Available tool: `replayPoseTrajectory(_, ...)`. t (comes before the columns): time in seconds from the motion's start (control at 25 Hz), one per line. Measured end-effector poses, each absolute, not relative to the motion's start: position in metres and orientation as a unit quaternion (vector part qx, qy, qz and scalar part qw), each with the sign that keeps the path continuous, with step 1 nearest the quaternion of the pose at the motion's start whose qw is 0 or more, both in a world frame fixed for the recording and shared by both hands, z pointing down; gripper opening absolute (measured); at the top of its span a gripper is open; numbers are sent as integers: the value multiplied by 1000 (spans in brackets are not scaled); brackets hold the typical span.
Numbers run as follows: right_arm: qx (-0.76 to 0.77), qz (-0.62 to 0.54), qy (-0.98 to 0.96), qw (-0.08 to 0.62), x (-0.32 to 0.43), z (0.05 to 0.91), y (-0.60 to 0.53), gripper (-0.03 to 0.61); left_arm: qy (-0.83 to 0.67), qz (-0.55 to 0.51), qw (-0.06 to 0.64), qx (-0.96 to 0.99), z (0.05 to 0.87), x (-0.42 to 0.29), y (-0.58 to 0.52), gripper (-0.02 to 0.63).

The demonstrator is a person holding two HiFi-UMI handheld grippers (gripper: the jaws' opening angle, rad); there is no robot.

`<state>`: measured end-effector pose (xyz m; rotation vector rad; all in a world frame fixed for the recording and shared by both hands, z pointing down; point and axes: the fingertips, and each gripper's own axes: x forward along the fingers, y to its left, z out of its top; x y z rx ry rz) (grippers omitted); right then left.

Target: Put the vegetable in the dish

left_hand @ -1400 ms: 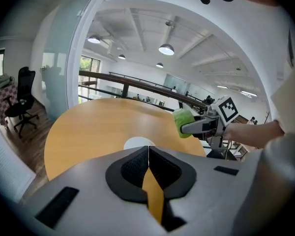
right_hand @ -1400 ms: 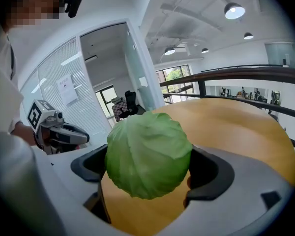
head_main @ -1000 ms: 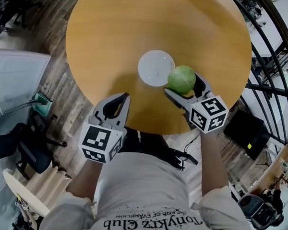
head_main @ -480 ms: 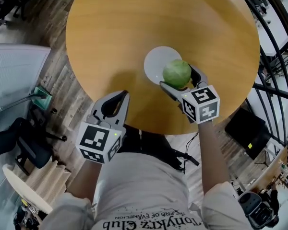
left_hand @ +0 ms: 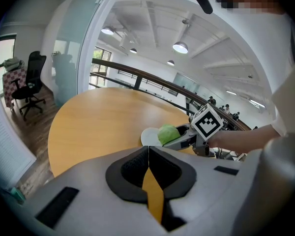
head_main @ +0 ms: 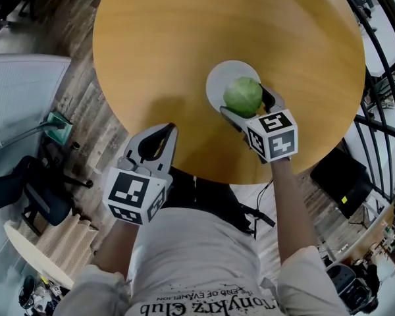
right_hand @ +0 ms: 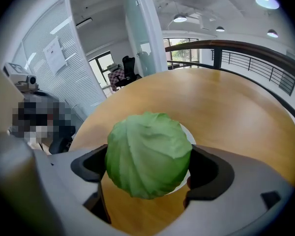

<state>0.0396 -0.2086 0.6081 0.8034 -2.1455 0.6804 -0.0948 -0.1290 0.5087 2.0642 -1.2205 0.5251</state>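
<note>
A round green cabbage [head_main: 243, 96] [right_hand: 148, 154] [left_hand: 167, 133] is held between the jaws of my right gripper [head_main: 249, 105], which is shut on it. It hangs over the near-right part of a small white dish [head_main: 222, 79] [left_hand: 148, 137] [right_hand: 189, 133] that lies on the round wooden table [head_main: 171, 38]. Most of the dish is hidden behind the cabbage in the right gripper view. My left gripper [head_main: 154, 145] [left_hand: 148, 157] is shut and empty, at the table's near edge, left of the dish.
The table's near edge runs just under both grippers. A black railing [head_main: 382, 58] curves past the table on the right. A dark office chair [head_main: 26, 189] stands on the wooden floor at the left. The person's torso fills the bottom of the head view.
My right gripper has carried the cabbage leftward and away from me, from beside the dish's right rim to over the dish. The left gripper has stayed where it was.
</note>
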Motion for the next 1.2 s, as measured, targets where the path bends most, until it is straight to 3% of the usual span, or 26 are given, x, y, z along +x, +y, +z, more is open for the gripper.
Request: replayPoseTrajectory(1.2, 313, 226, -817, 429, 24, 642, -225, 472, -460, 214, 348, 789, 530, -110, -132, 23)
